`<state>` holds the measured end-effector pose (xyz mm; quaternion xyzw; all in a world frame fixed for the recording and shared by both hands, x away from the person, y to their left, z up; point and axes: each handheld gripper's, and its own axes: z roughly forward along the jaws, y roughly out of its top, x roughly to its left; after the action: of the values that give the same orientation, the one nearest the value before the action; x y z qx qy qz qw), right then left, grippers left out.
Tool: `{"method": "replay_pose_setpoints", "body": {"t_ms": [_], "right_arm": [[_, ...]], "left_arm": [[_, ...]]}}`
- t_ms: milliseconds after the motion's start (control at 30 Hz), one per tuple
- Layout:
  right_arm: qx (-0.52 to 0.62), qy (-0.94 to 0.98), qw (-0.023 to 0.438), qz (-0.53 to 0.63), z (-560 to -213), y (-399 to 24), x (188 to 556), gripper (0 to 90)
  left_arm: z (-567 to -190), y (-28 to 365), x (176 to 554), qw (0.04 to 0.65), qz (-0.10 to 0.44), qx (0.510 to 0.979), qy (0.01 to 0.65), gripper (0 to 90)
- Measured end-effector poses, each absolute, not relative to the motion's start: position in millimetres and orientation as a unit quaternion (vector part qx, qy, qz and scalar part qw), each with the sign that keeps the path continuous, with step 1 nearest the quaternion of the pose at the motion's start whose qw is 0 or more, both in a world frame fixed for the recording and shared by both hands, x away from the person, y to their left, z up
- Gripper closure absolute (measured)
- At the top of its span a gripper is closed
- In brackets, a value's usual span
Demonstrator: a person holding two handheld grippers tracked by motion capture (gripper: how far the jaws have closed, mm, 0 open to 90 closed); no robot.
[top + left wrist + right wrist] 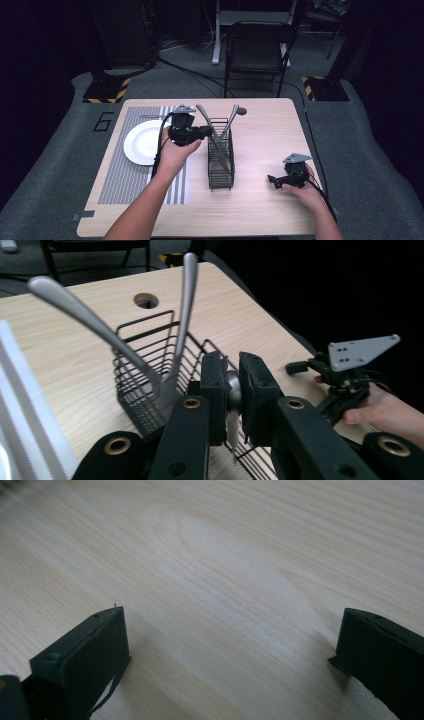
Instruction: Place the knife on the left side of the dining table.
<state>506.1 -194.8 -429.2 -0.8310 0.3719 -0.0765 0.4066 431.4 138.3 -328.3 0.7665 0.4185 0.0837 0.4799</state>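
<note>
From above we see our left tongs at the black wire basket, frame centre. Their own view shows them clamped on a metal utensil handle over the basket, lower centre. Our right tongs gape wide over bare table.

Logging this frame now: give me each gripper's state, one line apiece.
Left gripper: shut on a metal utensil handle over the wire caddy.
Right gripper: open, holding nothing, low over the bare table.
</note>
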Motion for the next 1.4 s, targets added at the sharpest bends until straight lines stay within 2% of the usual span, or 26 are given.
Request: {"method": "replay_pose_setpoints", "body": {"t_ms": [400, 1400], "right_arm": [[-0.831, 0.372, 0.407, -0.077, -429.2, -194.8, 506.1, 0.0], [-0.831, 0.371, 0.407, -0.077, -429.2, -194.7, 506.1, 0.0]], "left_arm": [[-308.2, 122.9, 419.5, 0.478, 0.09, 0.785, 0.383, 83.2], [-267.5, 131.6, 409.6, 0.48, 0.114, 0.78, 0.385, 83.2]]}}
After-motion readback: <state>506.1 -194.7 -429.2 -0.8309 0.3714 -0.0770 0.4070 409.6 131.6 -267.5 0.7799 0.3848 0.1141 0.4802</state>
